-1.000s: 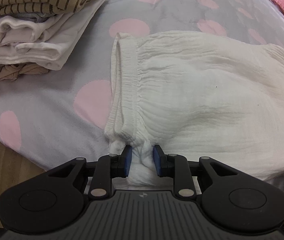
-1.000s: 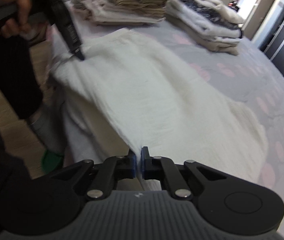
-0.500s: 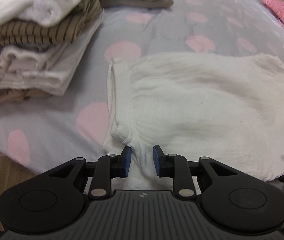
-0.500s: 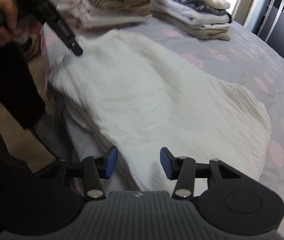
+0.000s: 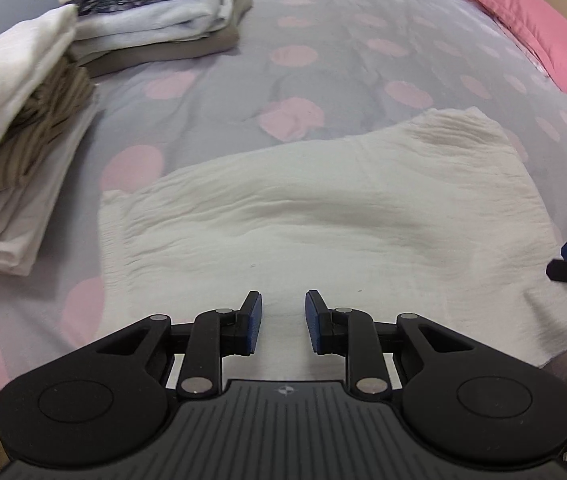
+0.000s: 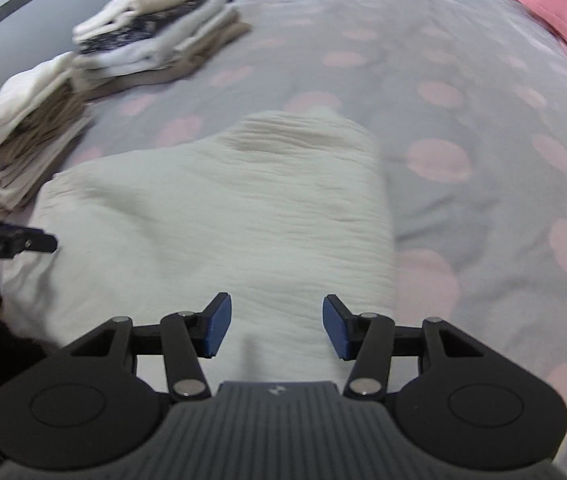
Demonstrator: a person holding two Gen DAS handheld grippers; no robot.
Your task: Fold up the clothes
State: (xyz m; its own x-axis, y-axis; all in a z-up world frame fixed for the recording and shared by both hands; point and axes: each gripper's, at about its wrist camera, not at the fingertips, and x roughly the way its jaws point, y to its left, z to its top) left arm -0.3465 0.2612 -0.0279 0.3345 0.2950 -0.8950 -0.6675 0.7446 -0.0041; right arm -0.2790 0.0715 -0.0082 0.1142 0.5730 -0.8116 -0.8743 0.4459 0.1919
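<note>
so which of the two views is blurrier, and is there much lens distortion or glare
The right wrist view is softer: the white garment, the clothes stacks and the polka-dot bedspread smear with motion. The left wrist view is sharp on the garment, blurring only on the near stack. Both bow strongly at the edges. Light is soft, no glare.

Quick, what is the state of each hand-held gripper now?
Left hand-held gripper: open, holding nothing, above the white garment.
Right hand-held gripper: jaws opening, nothing gripped, the garment under them.
</note>
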